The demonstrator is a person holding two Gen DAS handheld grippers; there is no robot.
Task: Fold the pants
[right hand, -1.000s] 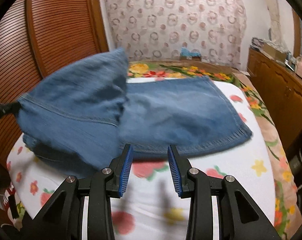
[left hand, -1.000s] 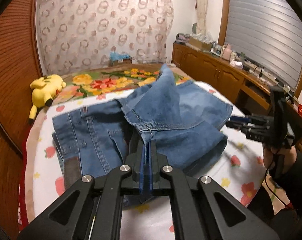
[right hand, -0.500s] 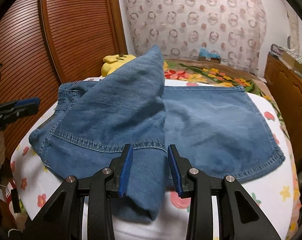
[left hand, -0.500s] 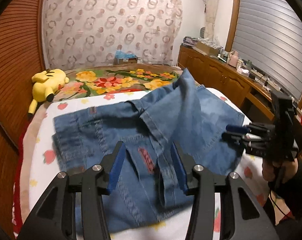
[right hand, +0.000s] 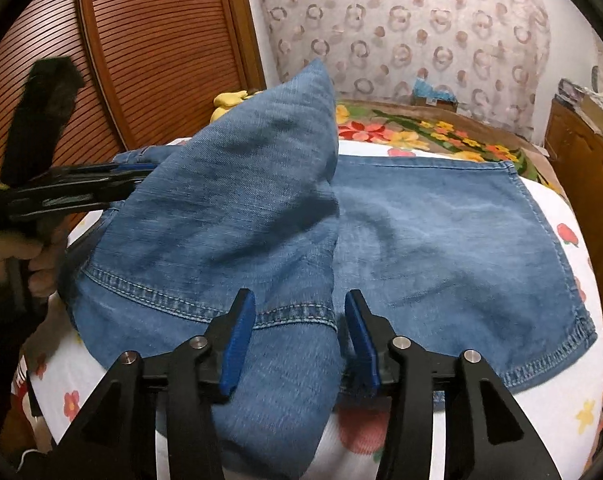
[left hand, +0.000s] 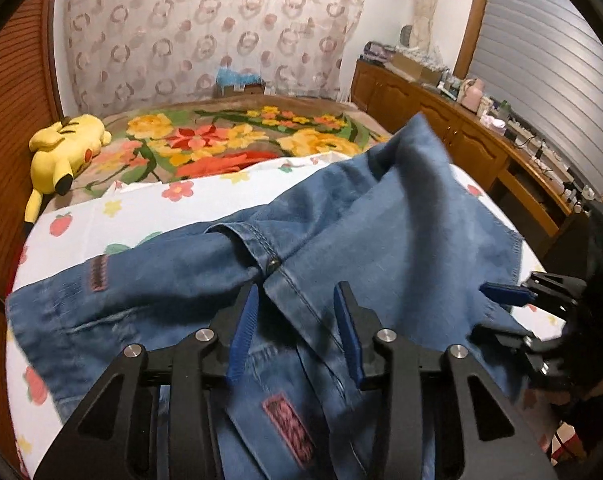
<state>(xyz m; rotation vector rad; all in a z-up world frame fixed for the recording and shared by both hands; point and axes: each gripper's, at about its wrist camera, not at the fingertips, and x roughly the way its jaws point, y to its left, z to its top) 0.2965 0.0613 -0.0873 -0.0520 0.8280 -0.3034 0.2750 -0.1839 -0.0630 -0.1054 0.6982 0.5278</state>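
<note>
1. Pants – blue denim – lie spread on the floral sheet of the bed, with one folded part standing up in a peak and a hemmed fold draped over the near edge.
2. The left gripper hangs just above the denim with its blue pads apart. Its jaws have just been closing a little, yet fabric only passes beneath the gap; nothing is pinched, so it is released.
3. In the right wrist view the left gripper reaches in from the left, its tips meeting the edge of the raised fold; a hand grips its handle.
4. The right gripper is likewise released: its jaws have just been opening, and the stitched hem of the draped fold lies between the blue pads without either one pressing on it.
5. From the left wrist view the right gripper sits at the right edge of the pants, jaws parted.
6. Farther out – a yellow plush toy rests on the flowered blanket near the wooden wall.
7. A patterned curtain hangs behind the bed, and a wooden cabinet runs along the right side.
</note>
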